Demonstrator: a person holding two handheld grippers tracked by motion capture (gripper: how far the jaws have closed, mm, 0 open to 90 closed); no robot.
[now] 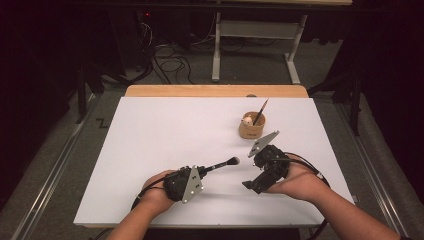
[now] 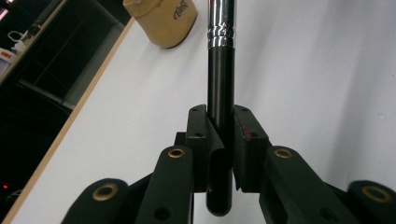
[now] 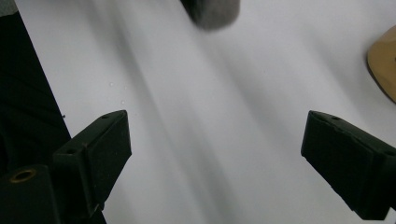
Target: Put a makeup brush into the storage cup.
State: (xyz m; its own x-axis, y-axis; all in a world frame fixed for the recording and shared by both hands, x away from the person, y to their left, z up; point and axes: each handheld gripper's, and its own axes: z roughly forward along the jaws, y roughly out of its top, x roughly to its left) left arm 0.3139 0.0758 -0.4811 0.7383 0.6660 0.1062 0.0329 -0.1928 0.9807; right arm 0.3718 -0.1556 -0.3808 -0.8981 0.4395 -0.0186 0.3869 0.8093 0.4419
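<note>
The makeup brush (image 1: 220, 164) lies near level above the bench (image 1: 165, 130), its long axis running from the left gripper (image 1: 202, 171) out toward two o'clock in the high view, bristle head leading and handle end trailing. It sits low and a little right of centre over the white surface, at about five o'clock from the middle. In the left gripper view the fingers (image 2: 201, 140) stand narrow, clamped on the black handle (image 2: 219, 107), whose rounded butt pokes out behind them; a chrome ferrule (image 2: 221, 23) follows further up.

The right gripper (image 1: 250, 185) is held at about four o'clock on the bench, its fingers (image 3: 100, 144) spread wide with nothing between them; the blurred grey bristle tip (image 3: 212, 11) hangs at twelve o'clock in its view.

The bench top is a white sheet on a pale wooden board (image 1: 215, 91). A round wooden cup (image 1: 251, 126) stands at two o'clock, with a thin brush leaning in it. Beyond is grey floor, loose cables (image 1: 170, 62) and a white table frame (image 1: 255, 45) in a dark room.

The brush is slim, black-handled, with a small soft grey head.
</note>
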